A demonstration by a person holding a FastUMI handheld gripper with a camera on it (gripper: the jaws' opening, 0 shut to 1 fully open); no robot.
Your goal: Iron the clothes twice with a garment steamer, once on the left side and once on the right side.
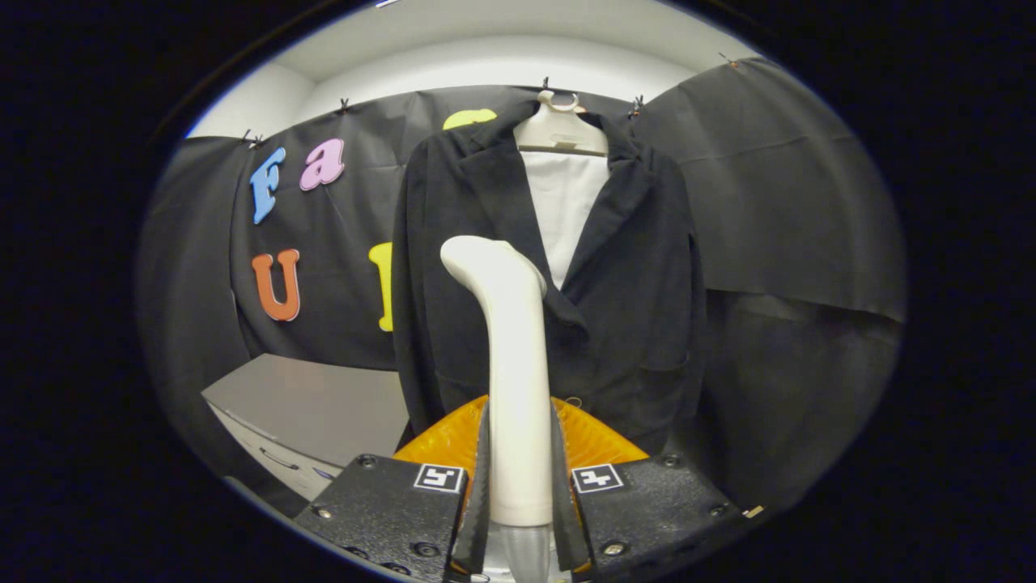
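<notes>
A black jacket (631, 300) hangs on a white hanger (561, 129) against the booth wall, with a white panel (566, 210) showing between its lapels. My gripper (518, 478) is shut on the handle of a white garment steamer (514, 356), which stands upright between the fingers. The steamer's bent head (486, 259) sits in front of the jacket's left front panel, about chest height. I cannot tell whether the head touches the cloth.
A grey cabinet top (316, 405) with a drawer handle lies to the lower left of the jacket. Black cloth covers the wall behind and to the right. An orange ribbed part (591, 441) shows just behind the fingers.
</notes>
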